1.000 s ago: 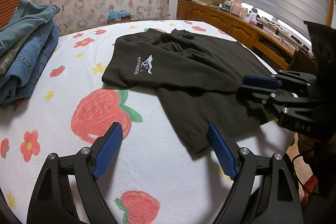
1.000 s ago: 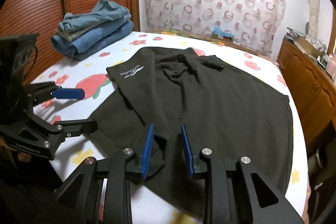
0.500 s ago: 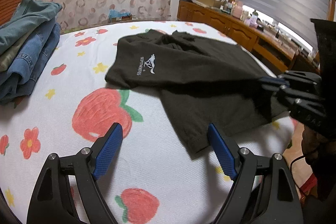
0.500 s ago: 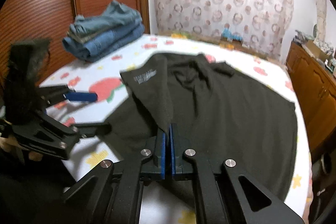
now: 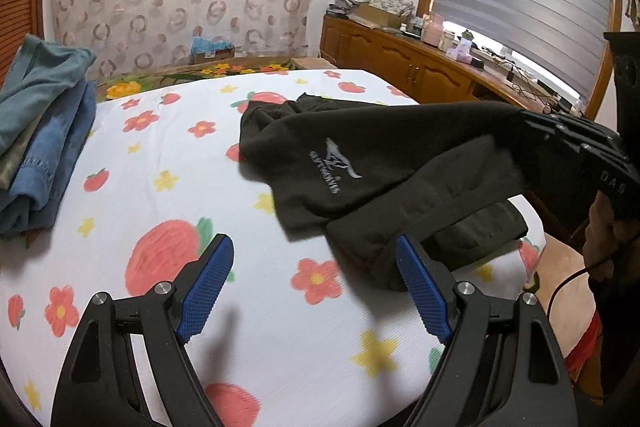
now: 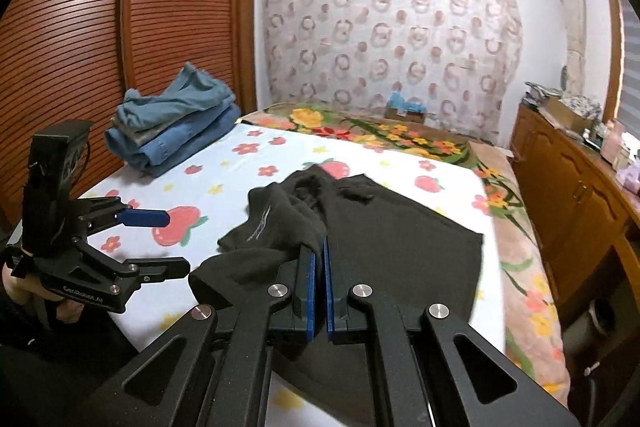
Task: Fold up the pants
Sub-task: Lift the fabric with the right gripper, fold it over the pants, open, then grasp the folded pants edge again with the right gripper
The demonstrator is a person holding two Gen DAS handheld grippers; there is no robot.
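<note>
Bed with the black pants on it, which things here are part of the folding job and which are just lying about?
Part of the job:
black pants
right gripper, shut on the pants
left gripper, open over the bed

Just lying about:
stack of jeans
cluttered sideboard
patterned curtain

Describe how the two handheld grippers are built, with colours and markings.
Both are black frames of angular linkage bars with silver screw heads. The left gripper and right gripper carry blue textured pads. White lettering marks each body, and a thin cable runs below the right one.

Folded jeans stack (image 5: 38, 143), wooden cabinet (image 5: 404, 67)
</note>
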